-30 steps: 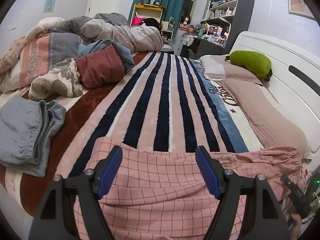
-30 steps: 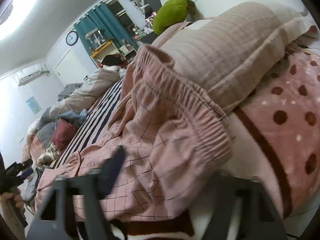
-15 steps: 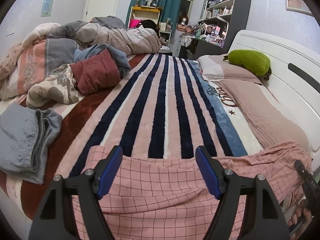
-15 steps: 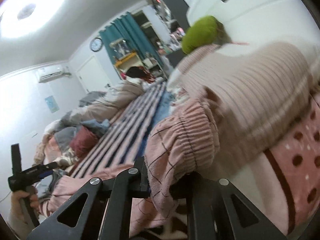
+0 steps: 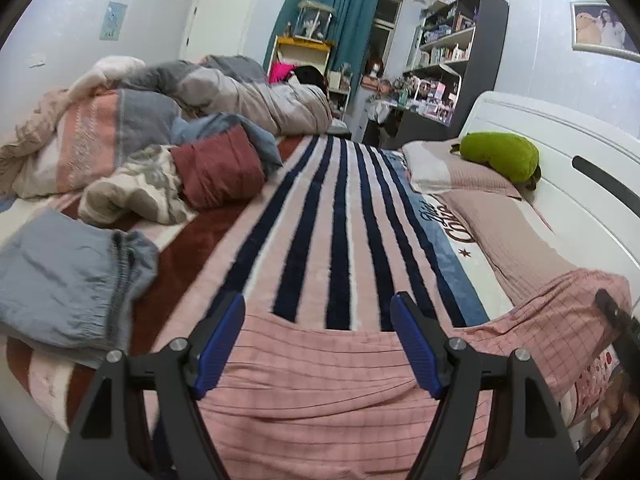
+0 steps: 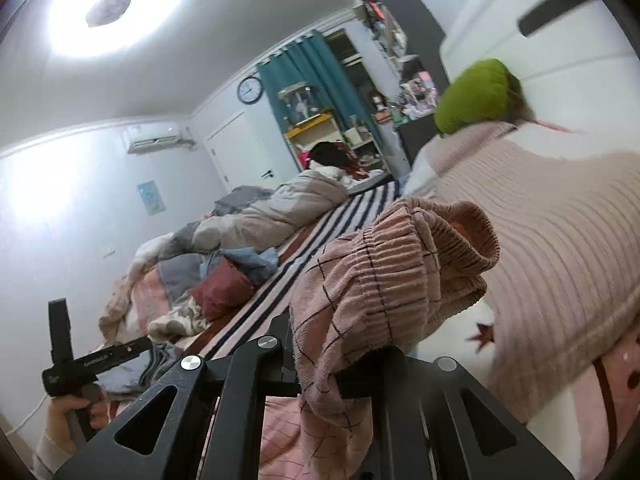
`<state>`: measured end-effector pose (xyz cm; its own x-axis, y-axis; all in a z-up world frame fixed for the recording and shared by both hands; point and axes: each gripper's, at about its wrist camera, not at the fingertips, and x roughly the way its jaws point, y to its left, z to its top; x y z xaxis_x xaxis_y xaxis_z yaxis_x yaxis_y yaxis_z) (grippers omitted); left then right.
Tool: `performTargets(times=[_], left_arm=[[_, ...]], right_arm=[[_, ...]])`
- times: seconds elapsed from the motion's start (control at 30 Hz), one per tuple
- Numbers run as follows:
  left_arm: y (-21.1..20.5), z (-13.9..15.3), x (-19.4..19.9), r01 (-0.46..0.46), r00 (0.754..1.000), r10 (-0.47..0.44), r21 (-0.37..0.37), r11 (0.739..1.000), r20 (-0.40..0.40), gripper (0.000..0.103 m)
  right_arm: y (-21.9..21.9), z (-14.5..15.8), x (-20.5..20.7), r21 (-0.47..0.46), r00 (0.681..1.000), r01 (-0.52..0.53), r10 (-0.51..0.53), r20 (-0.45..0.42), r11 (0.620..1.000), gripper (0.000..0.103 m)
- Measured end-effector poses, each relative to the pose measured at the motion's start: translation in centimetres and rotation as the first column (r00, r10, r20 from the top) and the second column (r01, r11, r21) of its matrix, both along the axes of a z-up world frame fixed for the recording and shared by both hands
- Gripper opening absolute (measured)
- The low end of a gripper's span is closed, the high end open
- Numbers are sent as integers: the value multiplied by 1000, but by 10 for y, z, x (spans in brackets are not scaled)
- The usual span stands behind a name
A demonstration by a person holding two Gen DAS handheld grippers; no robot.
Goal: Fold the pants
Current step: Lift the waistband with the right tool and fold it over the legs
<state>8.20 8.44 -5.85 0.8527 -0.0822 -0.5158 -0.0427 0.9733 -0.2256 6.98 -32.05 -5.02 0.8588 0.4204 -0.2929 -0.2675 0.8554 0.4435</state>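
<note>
Pink checked pants (image 5: 320, 392) lie across the near edge of the striped bed blanket (image 5: 332, 216). My left gripper (image 5: 318, 346) is open above their leg end, blue pads spread, holding nothing. My right gripper (image 6: 340, 372) is shut on the pants' ribbed waistband (image 6: 384, 280) and holds it lifted off the bed; the cloth bunches over the jaws and hides the fingertips. The right gripper's body also shows at the right edge of the left wrist view (image 5: 620, 336).
Folded grey clothes (image 5: 68, 280) lie at the left. A heap of duvets and garments (image 5: 160, 140) fills the far left. A pink ribbed pillow (image 5: 516, 240), a green plush (image 5: 500, 156) and the white headboard (image 5: 580, 168) are at the right.
My right gripper closed on the waistband and raised it off the bed. The left gripper stayed open and drew back a little toward the bed's near edge.
</note>
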Motion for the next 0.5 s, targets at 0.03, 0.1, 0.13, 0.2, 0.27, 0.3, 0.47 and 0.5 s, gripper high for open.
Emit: performTargets(times=[0.03, 0.1, 0.13, 0.2, 0.27, 0.3, 0.47, 0.5], left_arm=[[6, 1, -4, 4, 1000, -4, 1, 1000, 10, 72], [19, 1, -11, 8, 1000, -8, 2, 1000, 16, 72], [26, 0, -15, 15, 1000, -15, 5, 1000, 19, 72], [39, -1, -21, 16, 999, -16, 12, 1000, 28, 72], [52, -3, -28, 21, 999, -21, 5, 1000, 38, 72], [60, -4, -33, 26, 999, -25, -5, 1000, 45, 72], [95, -12, -52, 27, 997, -23, -43, 999, 80, 72], [101, -13, -55, 26, 996, -22, -49, 998, 82, 72]], right_arm=[[4, 3, 1, -9, 1000, -11, 11, 6, 1000, 5], [21, 12, 4, -37, 999, -38, 38, 10, 999, 5], [25, 15, 5, -45, 999, -47, 47, 12, 998, 5], [41, 23, 7, -68, 997, -72, 73, 18, 995, 5], [59, 31, 8, -84, 995, -96, 99, 22, 992, 5], [68, 35, 9, -92, 994, -107, 109, 23, 990, 5], [126, 49, 14, -152, 983, -176, 180, 18, 973, 5], [142, 50, 15, -167, 979, -198, 203, 15, 966, 5]])
